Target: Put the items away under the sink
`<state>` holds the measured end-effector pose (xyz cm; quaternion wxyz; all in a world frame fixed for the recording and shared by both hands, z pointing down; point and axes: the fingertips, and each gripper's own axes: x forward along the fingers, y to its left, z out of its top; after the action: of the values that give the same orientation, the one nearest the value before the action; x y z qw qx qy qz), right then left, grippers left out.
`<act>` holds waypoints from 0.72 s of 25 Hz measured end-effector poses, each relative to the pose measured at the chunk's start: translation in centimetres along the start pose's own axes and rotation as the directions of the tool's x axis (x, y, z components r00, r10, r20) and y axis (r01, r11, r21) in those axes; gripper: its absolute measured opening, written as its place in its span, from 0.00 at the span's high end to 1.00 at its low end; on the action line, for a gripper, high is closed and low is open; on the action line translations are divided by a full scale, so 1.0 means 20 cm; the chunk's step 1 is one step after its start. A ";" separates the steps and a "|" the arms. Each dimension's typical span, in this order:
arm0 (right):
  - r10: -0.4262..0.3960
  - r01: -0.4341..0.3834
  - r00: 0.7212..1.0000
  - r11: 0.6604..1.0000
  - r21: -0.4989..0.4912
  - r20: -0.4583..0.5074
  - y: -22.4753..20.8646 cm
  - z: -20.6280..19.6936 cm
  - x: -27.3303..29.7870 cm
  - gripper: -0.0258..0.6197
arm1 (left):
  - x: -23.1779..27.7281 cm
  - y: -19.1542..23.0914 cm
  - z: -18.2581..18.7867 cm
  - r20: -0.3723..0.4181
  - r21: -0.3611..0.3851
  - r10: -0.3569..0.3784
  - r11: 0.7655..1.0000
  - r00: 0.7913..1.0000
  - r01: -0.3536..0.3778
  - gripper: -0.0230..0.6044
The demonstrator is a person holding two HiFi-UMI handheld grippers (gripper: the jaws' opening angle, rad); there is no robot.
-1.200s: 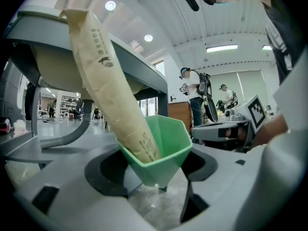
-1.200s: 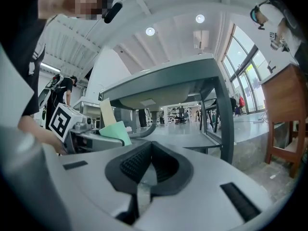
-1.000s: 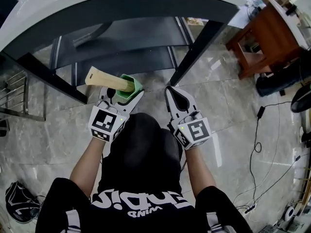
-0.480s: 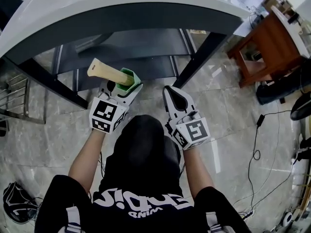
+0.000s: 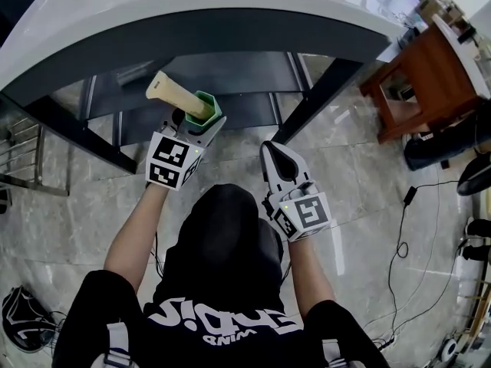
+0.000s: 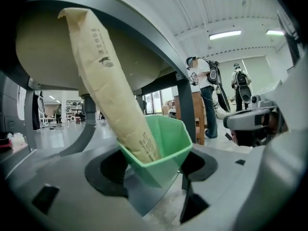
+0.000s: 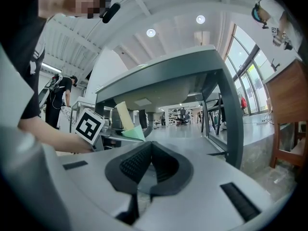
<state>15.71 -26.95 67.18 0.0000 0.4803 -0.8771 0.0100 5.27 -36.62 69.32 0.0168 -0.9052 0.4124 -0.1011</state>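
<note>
Left gripper (image 5: 196, 126) is clamped on the wall of a green cup (image 5: 209, 107), mouth uppermost, with a tan paper packet (image 5: 176, 92) leaning out over the rim. The cup is held just in front of the dark shelf (image 5: 230, 71) under the white worktop (image 5: 192, 6), presumably so the packet stays seated while it goes into storage. Right gripper (image 5: 276, 150) hangs beside it, lower and nearer the body, jaws pressed together on nothing, likely just kept out of the way. Floor (image 5: 360, 167) is polished grey stone, with a brown wooden table (image 5: 430, 67) and a loose cable (image 5: 400, 228) off to the right.
</note>
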 end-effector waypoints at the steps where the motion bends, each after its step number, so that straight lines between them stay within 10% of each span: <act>1: -0.001 0.001 1.000 1.000 0.000 -0.001 0.00 0.00 0.01 0.93 | 0.02 0.02 0.00 -0.004 0.004 0.003 1.000 1.000 -0.003 0.43; 18: -0.007 0.007 1.000 1.000 0.008 -0.015 -0.04 -0.04 0.08 0.93 | 0.24 0.29 -0.01 -0.066 0.056 0.086 0.995 0.994 -0.082 0.43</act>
<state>15.57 -28.71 67.93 0.0046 0.4832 -0.8753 0.0172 3.95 -44.08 69.72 0.0311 -0.8823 0.4476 -0.1421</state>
